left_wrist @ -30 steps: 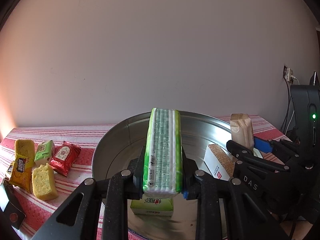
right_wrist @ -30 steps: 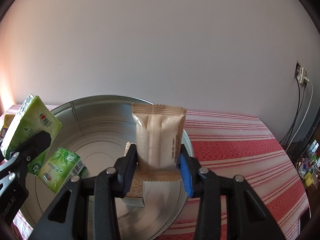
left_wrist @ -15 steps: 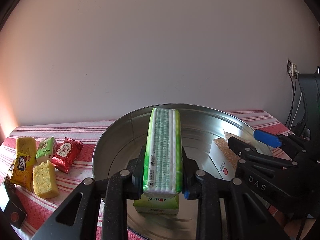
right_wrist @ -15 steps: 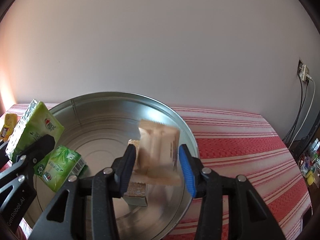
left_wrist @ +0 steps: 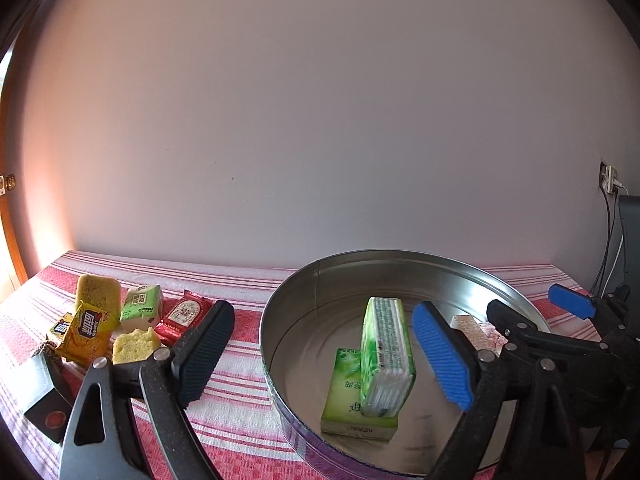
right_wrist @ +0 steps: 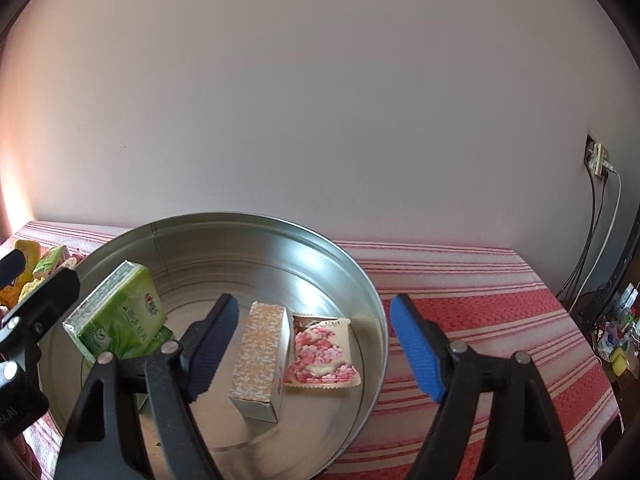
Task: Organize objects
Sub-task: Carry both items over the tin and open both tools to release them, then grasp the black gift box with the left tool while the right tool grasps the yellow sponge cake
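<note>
A round metal tin (left_wrist: 316, 280) stands on the striped cloth. My left gripper (left_wrist: 322, 356) hangs over its near rim, jaws opening wide. The green tissue pack (left_wrist: 384, 356) stands on edge in the tin, free of both pads, leaning on a flat green pack (left_wrist: 348, 396). My right gripper (right_wrist: 314, 346) is also opening above the tin (right_wrist: 360, 276). Below it lie a patterned box (right_wrist: 260, 356) and a pink-flowered packet (right_wrist: 320, 350), neither touched. The tissue pack (right_wrist: 120, 312) and left gripper (right_wrist: 28, 280) show at the left there, the right gripper (left_wrist: 540, 316) in the left wrist view.
Left of the tin lie several snacks: yellow cakes (left_wrist: 98, 294), a yellow packet (left_wrist: 84, 330), a green packet (left_wrist: 142, 306) and a red packet (left_wrist: 184, 314). A wall backs the table. Cables and a socket (right_wrist: 598, 158) hang at the right, where the cloth (right_wrist: 480, 300) is bare.
Both grippers let go. The left one opened and the tissue pack dropped onto the flat green pack. The right one opened and its packet fell beside the patterned box. The left view swung left.
</note>
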`<state>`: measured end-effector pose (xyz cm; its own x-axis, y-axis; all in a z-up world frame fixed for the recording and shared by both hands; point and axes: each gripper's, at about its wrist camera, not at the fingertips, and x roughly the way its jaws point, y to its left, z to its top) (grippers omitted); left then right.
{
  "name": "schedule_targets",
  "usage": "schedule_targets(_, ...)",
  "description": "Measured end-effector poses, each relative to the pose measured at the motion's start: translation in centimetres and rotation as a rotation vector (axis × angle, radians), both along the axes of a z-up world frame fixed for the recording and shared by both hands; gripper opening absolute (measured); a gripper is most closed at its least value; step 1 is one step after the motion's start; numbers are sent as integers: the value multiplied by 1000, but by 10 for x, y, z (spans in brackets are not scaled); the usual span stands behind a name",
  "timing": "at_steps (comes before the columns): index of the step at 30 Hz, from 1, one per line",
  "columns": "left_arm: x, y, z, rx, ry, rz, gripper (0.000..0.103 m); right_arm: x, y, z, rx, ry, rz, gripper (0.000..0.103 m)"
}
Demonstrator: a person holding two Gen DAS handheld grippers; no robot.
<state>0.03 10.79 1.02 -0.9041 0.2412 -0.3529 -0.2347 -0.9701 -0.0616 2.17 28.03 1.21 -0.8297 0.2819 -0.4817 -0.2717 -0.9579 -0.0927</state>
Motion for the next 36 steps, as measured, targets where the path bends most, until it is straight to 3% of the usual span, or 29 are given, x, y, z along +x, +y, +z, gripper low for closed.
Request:
schedule_targets(6, 8, -13, 4, 10, 8, 33, 92, 2, -1, 1, -18, 26, 14, 87)
schedule_targets(20, 22, -51, 9, -17, 3, 109, 92, 14, -9, 2, -46, 105, 33, 88)
schedule_targets(36, 28, -77, -2, -75, -6, 101, 92, 30, -27, 5, 16, 142, -100, 91)
